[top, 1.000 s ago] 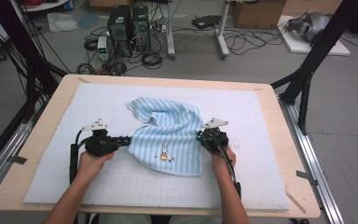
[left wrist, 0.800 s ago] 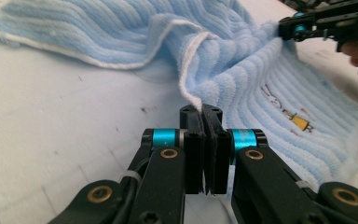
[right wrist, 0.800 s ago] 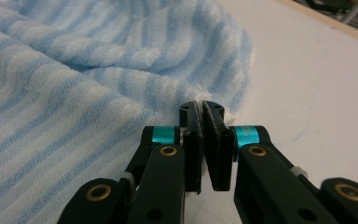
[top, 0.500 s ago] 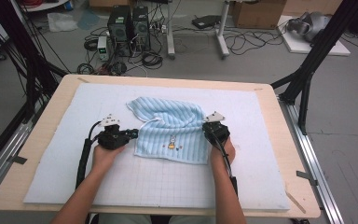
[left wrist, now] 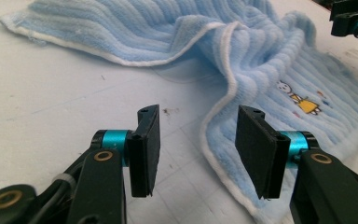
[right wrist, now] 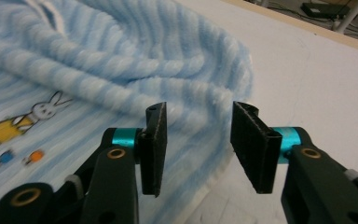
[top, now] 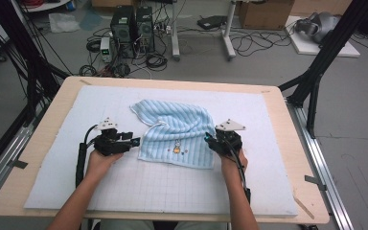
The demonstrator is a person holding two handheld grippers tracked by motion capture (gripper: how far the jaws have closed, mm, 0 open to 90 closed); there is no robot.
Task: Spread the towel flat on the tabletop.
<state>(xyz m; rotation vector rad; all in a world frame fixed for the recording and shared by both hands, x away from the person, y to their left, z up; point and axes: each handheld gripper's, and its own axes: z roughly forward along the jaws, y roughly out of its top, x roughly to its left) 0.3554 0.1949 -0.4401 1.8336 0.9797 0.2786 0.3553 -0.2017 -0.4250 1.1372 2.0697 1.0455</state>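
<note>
A light blue striped towel [top: 177, 139] with a small rabbit picture lies rumpled on the white mat [top: 76, 110]. My left gripper [top: 136, 142] sits at the towel's near left corner. In the left gripper view its jaws have just been opening; my left gripper [left wrist: 198, 149] is open, and the towel's white-trimmed edge [left wrist: 214, 158] runs between the pads without being pressed. My right gripper [top: 210, 140] is at the towel's near right corner. Its jaws have also just been opening; my right gripper [right wrist: 198, 147] is open over the towel's fluffy edge [right wrist: 214, 135].
The mat covers a wooden table [top: 38, 143]. Black frame legs [top: 316, 72] stand beside the table at both sides. Computers [top: 132, 28] and cables lie on the floor beyond the far edge. The right gripper [left wrist: 354, 21] shows far off in the left gripper view.
Both grippers were shut on the towel's near corners and have opened and let go. The towel's near edge has come to lie farther from the person, and the left hand has shifted right.
</note>
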